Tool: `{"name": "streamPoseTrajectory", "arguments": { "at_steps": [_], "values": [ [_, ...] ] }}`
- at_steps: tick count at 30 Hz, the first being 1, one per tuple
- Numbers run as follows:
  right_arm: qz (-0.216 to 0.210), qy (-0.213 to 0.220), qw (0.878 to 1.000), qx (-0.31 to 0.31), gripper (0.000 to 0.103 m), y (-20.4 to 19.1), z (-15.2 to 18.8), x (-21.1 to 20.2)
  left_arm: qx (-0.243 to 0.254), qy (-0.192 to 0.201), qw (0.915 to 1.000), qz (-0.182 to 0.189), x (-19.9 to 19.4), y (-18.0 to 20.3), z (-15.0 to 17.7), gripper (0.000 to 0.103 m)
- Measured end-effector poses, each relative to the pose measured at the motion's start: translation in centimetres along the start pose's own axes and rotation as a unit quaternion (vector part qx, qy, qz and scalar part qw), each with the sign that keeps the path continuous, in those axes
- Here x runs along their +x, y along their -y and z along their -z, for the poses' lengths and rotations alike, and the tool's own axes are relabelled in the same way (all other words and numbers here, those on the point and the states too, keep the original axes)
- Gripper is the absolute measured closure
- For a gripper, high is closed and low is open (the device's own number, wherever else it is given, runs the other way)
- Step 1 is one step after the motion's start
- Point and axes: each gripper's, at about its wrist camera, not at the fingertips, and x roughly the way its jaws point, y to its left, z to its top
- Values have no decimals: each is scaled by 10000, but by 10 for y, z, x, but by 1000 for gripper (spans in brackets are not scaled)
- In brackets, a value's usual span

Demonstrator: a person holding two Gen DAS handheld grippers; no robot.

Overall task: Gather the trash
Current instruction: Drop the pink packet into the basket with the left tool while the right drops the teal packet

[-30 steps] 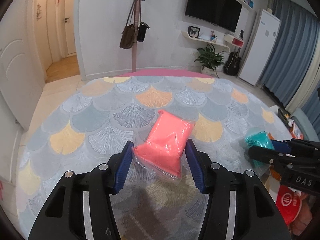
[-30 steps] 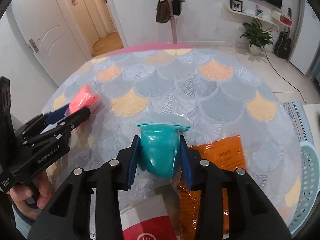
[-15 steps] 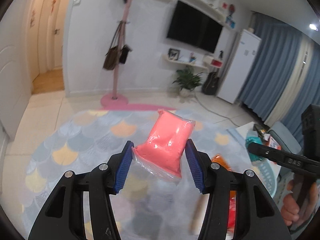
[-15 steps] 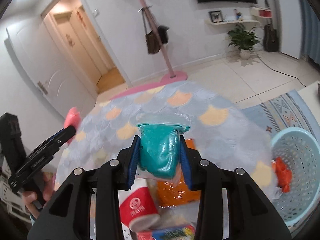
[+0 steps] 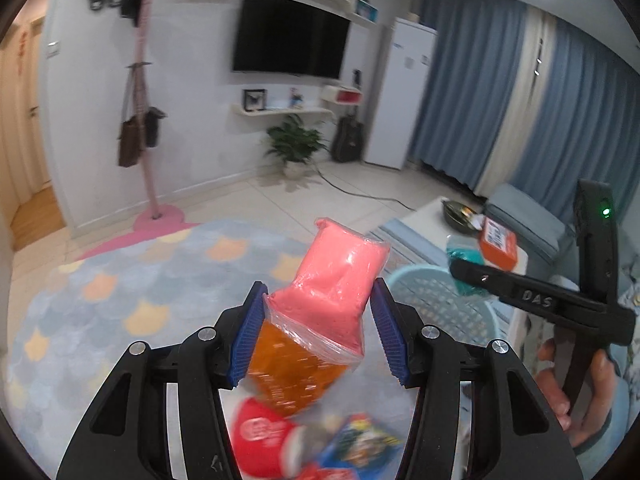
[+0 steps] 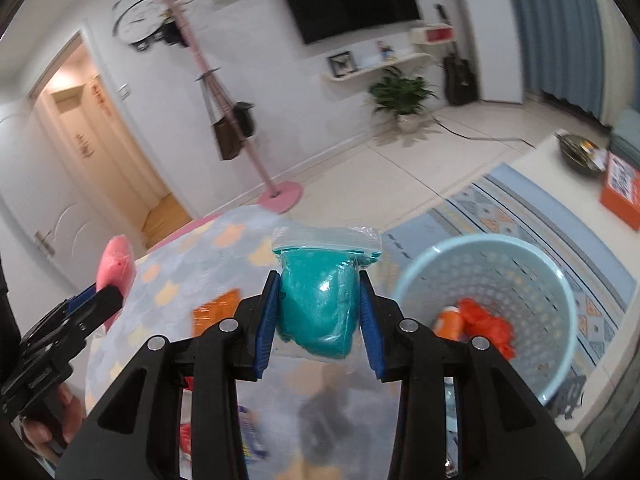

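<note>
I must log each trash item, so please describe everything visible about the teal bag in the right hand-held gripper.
The teal bag is a clear plastic zip pouch stuffed with a glossy teal mass that looks soft. Its flat seal strip is on top and empty. It stands roughly upright, lifted above the patterned rug, squeezed at its sides between the blue pads of the right hand-held gripper. Its bottom bulges out below the pads. The light blue basket is to its right, not touching it.

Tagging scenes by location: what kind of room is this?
Most likely a home living room: a wall-mounted TV, a coat stand with bags hanging on it, a potted plant by the wall, and a patterned rug on the tile floor.
</note>
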Motion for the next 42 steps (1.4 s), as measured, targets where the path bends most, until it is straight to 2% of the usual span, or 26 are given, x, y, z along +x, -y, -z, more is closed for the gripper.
{"name": "streamPoseTrajectory", "arguments": {
  "at_steps": [2, 8, 15, 20, 23, 27, 29, 33, 35, 37, 42],
  "values": [
    [-53, -93, 9995, 281, 68, 20, 2, 3, 54, -100, 9999, 87, 12, 16, -3, 52],
    [242, -265, 9956, 867, 69, 82, 13, 14, 331, -391, 9982, 297, 48, 68, -7, 51],
    [485, -618, 9880, 1332, 68, 144, 35, 32, 278, -896, 9944, 495, 99, 111, 0, 51],
    [679, -828, 9828, 1502, 67, 172, 45, 44, 359, -1213, 9900, 626, 128, 139, 9, 51],
    [762, -855, 9814, 1540, 67, 183, 48, 47, 414, -1305, 9887, 617, 140, 151, 12, 51],
    [813, -799, 9804, 1605, 52, 192, 51, 42, 441, -1368, 9877, 611, 151, 162, 14, 48],
    [809, -751, 9809, 1602, 52, 195, 51, 38, 421, -1397, 9875, 588, 155, 164, 16, 39],
    [840, -678, 9818, 1564, 52, 198, 51, 28, 394, -1381, 9871, 706, 153, 165, 20, 38],
    [888, -644, 9820, 1537, 52, 198, 51, 24, 405, -1346, 9873, 743, 150, 165, 21, 31],
    [895, -609, 9824, 1523, 52, 196, 52, 19, 392, -1293, 9876, 795, 145, 165, 22, 29],
    [856, -475, 9867, 1296, 52, 176, 46, 5, 468, -996, 9898, 906, 119, 168, 18, 26]
  ]
}}
